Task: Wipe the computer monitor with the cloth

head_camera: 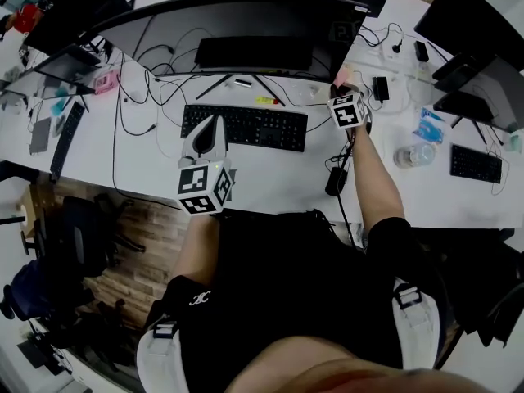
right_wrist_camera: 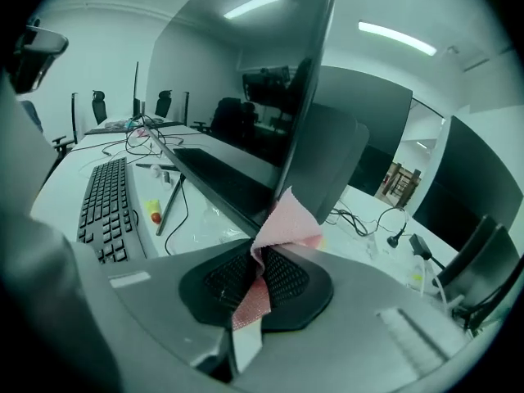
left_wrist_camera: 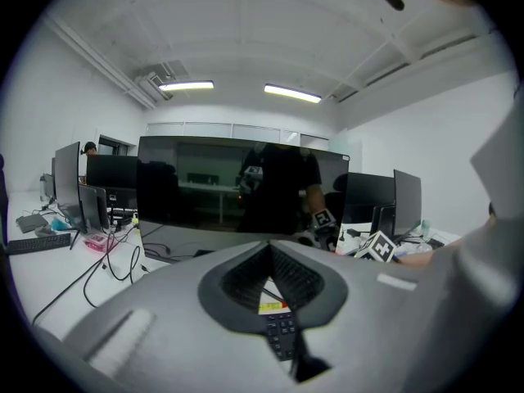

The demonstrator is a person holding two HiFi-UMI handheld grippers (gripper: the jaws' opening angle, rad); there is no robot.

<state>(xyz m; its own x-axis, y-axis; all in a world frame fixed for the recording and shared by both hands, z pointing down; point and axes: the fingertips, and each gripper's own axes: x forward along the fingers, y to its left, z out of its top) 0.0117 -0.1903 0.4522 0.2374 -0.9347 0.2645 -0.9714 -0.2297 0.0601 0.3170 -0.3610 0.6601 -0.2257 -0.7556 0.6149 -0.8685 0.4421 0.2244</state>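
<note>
Cloth (right_wrist_camera: 285,223) pink, folded, grid-textured

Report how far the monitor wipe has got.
Done: the pink cloth is picked up, the right gripper shut on it. In hand: the cloth is held at the lower right corner of the monitor; contact isn't clear. Left: the wide screen itself, with no visible sign of wiped areas. The left gripper is shut, empty, above the keyboard.

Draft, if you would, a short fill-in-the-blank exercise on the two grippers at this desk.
The cloth held by the right gripper is ____ in colour.
The left gripper has shut jaws that hold ____.
In the head view, the left gripper hangs over a black ____.
Missing words: pink; nothing; keyboard.
</note>
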